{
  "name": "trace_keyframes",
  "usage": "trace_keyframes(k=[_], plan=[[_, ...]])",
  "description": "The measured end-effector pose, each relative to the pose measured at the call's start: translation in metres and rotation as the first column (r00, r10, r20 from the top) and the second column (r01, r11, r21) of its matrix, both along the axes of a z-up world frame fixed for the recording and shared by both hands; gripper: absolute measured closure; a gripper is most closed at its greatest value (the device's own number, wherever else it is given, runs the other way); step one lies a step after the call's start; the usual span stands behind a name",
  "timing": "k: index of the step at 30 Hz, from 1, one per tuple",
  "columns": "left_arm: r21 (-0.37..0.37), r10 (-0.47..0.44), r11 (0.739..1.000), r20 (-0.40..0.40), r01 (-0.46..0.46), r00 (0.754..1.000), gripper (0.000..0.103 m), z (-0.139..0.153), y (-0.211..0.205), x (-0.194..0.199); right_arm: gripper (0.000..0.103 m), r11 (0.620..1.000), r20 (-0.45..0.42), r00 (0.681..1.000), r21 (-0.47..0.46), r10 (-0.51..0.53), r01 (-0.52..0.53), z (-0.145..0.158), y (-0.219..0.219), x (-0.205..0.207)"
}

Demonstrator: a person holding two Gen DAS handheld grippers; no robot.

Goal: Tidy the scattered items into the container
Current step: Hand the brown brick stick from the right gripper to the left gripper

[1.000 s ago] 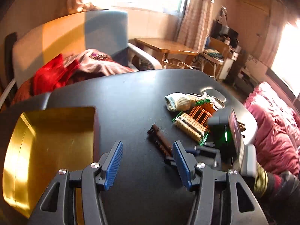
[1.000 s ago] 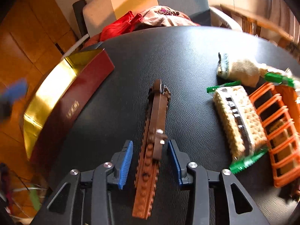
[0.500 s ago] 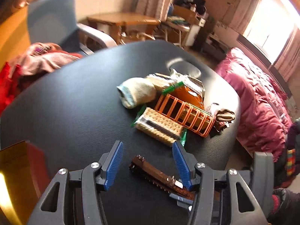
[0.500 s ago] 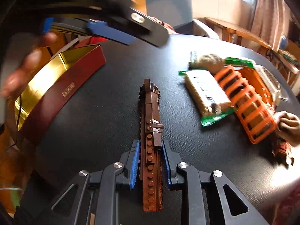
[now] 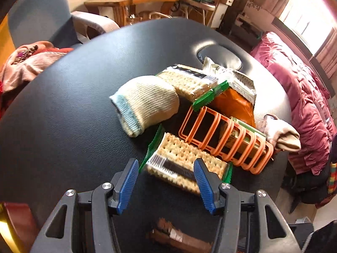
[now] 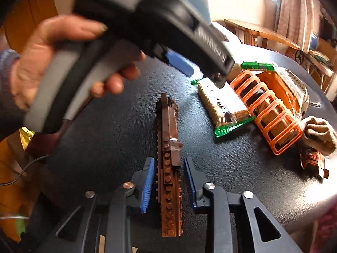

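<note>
Black leather-like table top (image 5: 63, 113) fills the middle of both views. At the lower left edge of the left wrist view, a corner of the gold-lined red container (image 5: 8, 227) shows. Right of centre lies an orange wire rack (image 5: 227, 139), a cream sock (image 5: 147, 103) at its upper left and a beige sock (image 5: 282, 132) at its right end. In the right wrist view a hand (image 6: 63, 59) at upper left holds the left gripper (image 5: 166, 181); its 2 blue pads stand wide apart over the near cracker packet (image 5: 185, 168), not pressing it. A brown brick bar (image 6: 168, 168) lies on the table at lower centre, between the right gripper (image 6: 168, 181) pads, which have just been opening and show a gap on each side.
</note>
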State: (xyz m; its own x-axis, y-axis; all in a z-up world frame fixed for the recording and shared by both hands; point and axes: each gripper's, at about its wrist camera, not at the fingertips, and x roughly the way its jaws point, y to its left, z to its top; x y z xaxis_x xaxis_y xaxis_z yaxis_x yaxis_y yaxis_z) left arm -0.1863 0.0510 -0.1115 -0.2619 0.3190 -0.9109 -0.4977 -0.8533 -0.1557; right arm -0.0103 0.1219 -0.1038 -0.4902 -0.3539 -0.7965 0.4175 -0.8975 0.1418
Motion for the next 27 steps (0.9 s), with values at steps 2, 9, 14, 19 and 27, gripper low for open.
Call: trace_keyframes(k=[2, 9, 14, 19, 27], plan=[[-0.028, -0.003, 1.000, -0.005, 0.003, 1.000, 0.045, -0.004, 0.002, -0.003, 0.064, 0.999, -0.007, 1.000, -0.045, -0.024, 0.024, 0.008, 0.006, -0.001], [-0.016, 0.101, 0.995, 0.006, -0.101, 0.995, 0.045, -0.004, -0.035, -0.004, 0.047, 0.975, -0.013, 0.990, -0.179, -0.140, 0.135, 0.024, 0.039, -0.012], [-0.027, 0.202, 0.979, -0.047, -0.203, 0.978, 0.049, 0.008, -0.072, 0.016, 0.047, 0.974, -0.027, 0.986, -0.162, -0.167, 0.160, 0.020, 0.040, -0.037], [0.080, 0.270, 0.961, -0.087, -0.263, 0.959, 0.049, 0.029, -0.099, 0.055, 0.047, 0.983, -0.032, 0.989, -0.117, -0.145, 0.140, 0.017, 0.029, -0.085], [0.159, 0.328, 0.937, -0.098, -0.310, 0.940, 0.048, 0.036, -0.119, 0.118, 0.039, 0.988, 0.028, 0.994, -0.106, -0.110, 0.112, -0.004, 0.016, -0.132]])
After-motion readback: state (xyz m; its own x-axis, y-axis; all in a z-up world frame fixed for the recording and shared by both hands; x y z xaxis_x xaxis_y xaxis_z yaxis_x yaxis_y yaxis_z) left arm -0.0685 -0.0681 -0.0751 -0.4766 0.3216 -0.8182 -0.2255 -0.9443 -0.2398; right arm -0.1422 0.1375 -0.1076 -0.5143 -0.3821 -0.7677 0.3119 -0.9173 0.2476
